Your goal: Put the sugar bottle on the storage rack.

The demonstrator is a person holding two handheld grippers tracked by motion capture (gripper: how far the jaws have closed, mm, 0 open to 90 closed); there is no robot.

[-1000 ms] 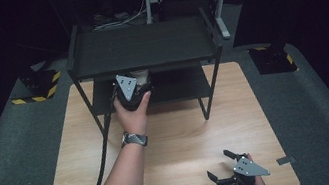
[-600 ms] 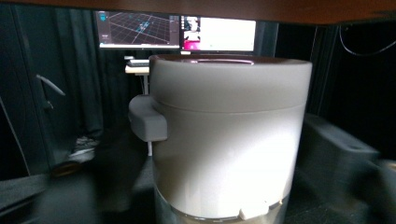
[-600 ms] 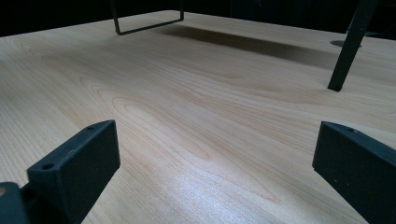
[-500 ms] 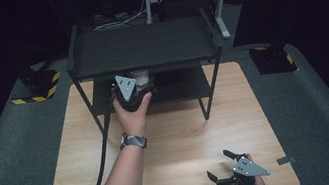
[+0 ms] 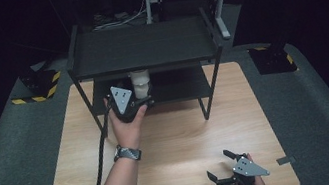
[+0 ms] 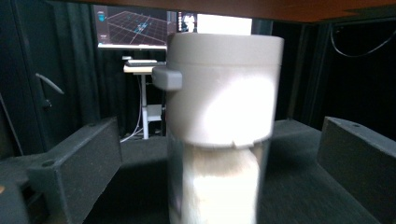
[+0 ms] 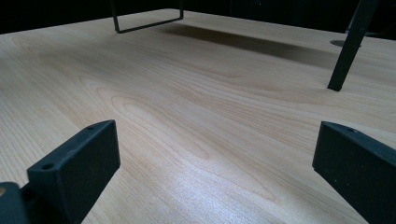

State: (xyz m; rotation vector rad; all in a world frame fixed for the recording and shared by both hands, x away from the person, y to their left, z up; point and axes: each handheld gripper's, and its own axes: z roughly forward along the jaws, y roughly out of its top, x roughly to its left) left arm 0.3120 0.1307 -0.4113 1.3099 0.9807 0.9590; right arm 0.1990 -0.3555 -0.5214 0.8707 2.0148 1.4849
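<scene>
We see the left gripper point(image 5: 139, 100) reaching under the black rack point(image 5: 142, 45), w/ its jaws spread wide, one on each side of the white-lidded jar point(image 6: 219, 121). The jar stands upright on the lower shelf point(image 5: 176, 85), between the jaws, not touched by them. The right gripper point(image 5: 229, 173) rests low on the wooden table point(image 7: 196, 107), near its front right corner, jaws wide apart, nothing between.

Both grippers are black. The left gripper point(image 5: 140, 102) carries a grey three-cornered plate on top and trails a black cable; the right gripper point(image 5: 222, 171) has the same grey plate. Their jaws are blocky black slabs with small screw holes. The left forearm is bare, with a dark wristwatch point(image 5: 127, 153).
</scene>
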